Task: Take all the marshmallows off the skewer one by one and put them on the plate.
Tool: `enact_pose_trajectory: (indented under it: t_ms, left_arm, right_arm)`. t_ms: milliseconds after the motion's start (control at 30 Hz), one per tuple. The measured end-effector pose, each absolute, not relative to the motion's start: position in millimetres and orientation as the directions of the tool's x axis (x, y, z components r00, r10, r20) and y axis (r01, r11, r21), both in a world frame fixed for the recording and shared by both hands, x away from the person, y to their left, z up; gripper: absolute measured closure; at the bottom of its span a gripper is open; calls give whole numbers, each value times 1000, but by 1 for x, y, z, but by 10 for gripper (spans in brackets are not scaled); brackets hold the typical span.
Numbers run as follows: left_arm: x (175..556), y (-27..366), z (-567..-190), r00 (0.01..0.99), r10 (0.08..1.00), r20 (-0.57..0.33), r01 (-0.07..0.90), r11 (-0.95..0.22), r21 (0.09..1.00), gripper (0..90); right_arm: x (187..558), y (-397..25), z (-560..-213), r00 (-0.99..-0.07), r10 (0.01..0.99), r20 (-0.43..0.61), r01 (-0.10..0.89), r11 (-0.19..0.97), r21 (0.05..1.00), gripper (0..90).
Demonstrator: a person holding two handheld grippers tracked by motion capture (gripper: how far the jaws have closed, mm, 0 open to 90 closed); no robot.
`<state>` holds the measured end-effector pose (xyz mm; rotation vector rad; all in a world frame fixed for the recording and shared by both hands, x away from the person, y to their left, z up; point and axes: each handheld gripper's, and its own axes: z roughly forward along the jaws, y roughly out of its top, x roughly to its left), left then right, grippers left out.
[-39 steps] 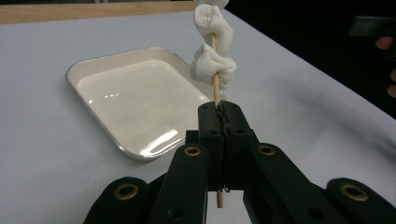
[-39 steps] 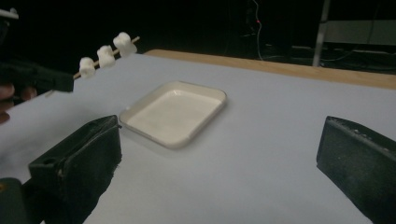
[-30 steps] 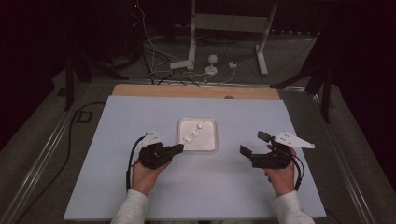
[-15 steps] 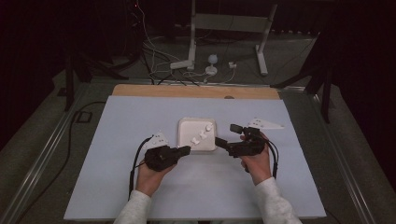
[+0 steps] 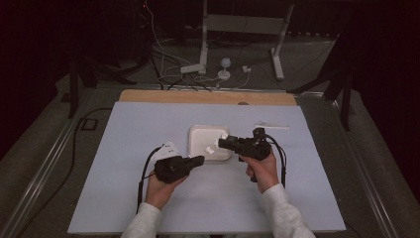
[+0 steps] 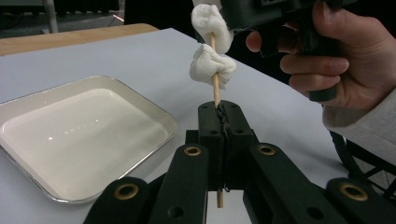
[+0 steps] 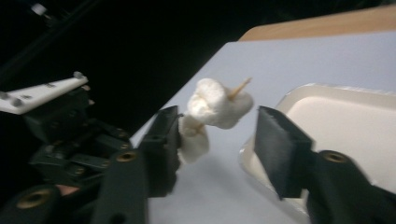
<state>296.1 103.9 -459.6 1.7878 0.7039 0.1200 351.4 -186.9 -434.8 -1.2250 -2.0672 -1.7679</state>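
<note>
My left gripper (image 6: 219,109) is shut on a thin wooden skewer (image 6: 215,88) that stands upright, with two white marshmallows threaded on it, a lower one (image 6: 212,65) and an upper one (image 6: 211,21). My right gripper (image 7: 218,124) is open, one jaw on each side of the upper marshmallow (image 7: 217,109), and the skewer tip (image 7: 240,86) pokes out past it. In the high view the left gripper (image 5: 200,159) and right gripper (image 5: 220,143) meet at the front right corner of the white tray (image 5: 198,136), with the marshmallows (image 5: 211,148) between them.
The tray (image 6: 93,135) looks empty in the left gripper view. It sits mid-table on a pale blue mat (image 5: 148,124) with a wooden strip (image 5: 208,96) at the far edge. A small white item (image 5: 271,125) lies at the back right. Cables and stand legs (image 5: 203,64) lie beyond the table.
The right gripper has swung in from the right side of the table to the tray and now brackets the upper marshmallow. The left gripper has shifted slightly right with the skewer.
</note>
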Motion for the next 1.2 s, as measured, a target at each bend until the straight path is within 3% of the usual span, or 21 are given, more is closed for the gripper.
enact_pose_trajectory:
  t_ms: [267, 533, 1200]
  left_arm:
    - [297, 101, -464, 824, 504, -259, 395, -185, 900, 900]
    - [296, 98, -466, 831, 509, -224, 379, -222, 898, 900]
    - [296, 97, -470, 820, 557, -133, 355, -313, 881, 900]
  right_arm:
    - [354, -186, -433, -643, 420, 641, 689, -49, 723, 669]
    - [353, -177, -423, -660, 439, 610, 663, -42, 748, 750]
    - [349, -176, -417, -639, 506, 579, 617, -111, 779, 785]
